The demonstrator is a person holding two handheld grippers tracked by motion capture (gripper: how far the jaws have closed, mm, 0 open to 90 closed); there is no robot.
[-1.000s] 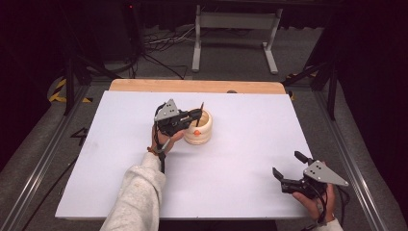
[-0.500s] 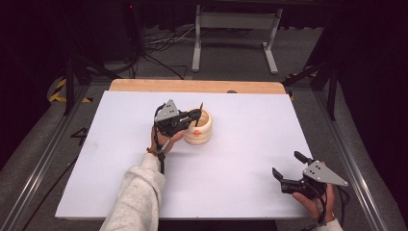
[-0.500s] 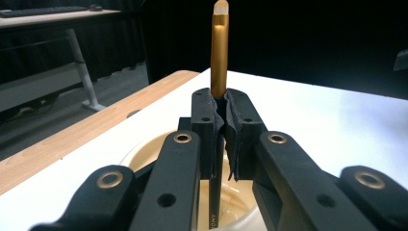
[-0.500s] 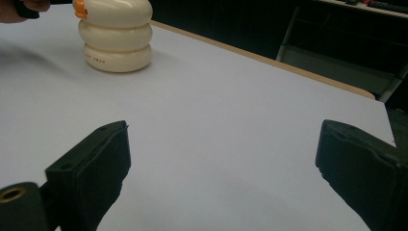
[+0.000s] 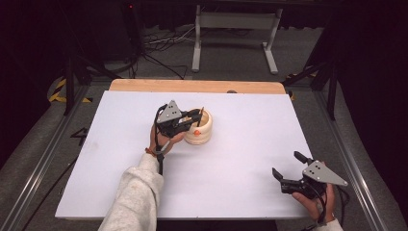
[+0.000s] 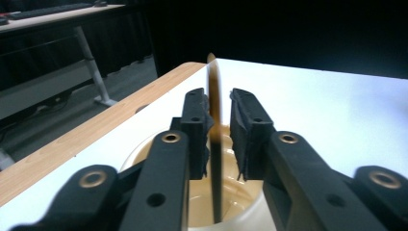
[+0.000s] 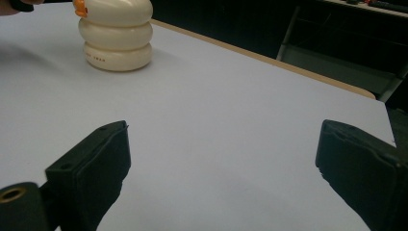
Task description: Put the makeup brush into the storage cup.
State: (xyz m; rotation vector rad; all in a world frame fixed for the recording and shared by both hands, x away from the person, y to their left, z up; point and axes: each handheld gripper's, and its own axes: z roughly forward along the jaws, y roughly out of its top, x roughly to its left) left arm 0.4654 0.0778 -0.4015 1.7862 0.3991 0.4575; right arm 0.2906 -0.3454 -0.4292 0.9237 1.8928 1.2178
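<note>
Left gripper and right gripper: black bodies, grey three-cornered top plates, brass-coloured pivot screws, ribbed pads. Left sleeve cream knit; orange wristband.

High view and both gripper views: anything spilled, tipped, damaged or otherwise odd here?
Nothing stands out. The cream ribbed pot stands upright on the white table, no spill around it. A thin brown stick stands in the pot between the left gripper jaws. The right gripper is open, apart from the pot.

Left gripper: no visible shift across the frames, at the cream pot
Stick: same tilt
Right gripper: same spot
</note>
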